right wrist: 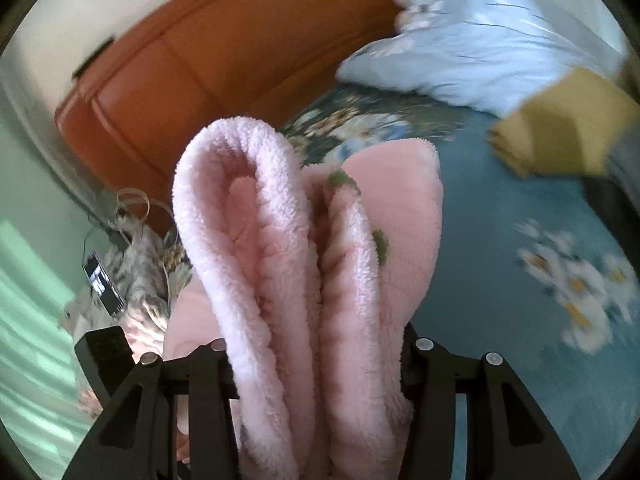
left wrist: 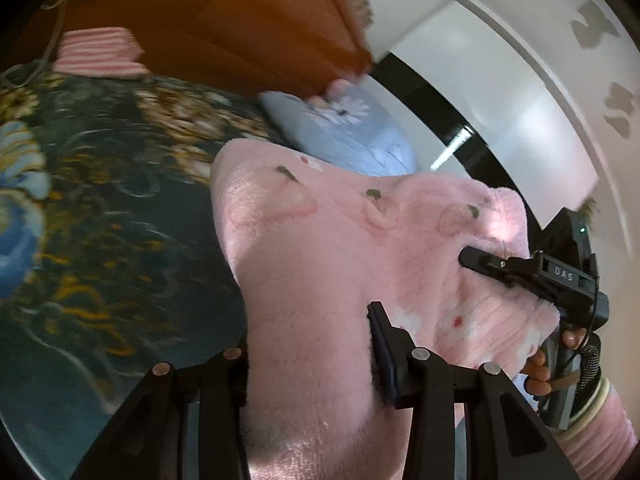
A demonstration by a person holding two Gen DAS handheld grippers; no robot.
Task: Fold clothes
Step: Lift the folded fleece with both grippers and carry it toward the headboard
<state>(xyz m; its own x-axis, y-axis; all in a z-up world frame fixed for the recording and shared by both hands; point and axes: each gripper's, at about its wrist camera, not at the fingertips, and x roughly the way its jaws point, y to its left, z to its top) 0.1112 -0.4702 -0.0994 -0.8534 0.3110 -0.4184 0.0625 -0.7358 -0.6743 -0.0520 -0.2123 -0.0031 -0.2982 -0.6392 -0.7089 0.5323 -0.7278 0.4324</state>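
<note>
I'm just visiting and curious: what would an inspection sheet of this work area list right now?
Surface: bed with a teal floral bedspread.
Job's things: pink fleece garment, lifted, bunched between both tools.
Clutter: folded striped cloth, blue pillow, mustard folded item, clear packaging.
Grippers: left gripper shut on the garment; right gripper shut on its folded layers.
Cables: a thin black cord by the right tool's handle.
Surroundings: orange headboard, white wall.
</note>
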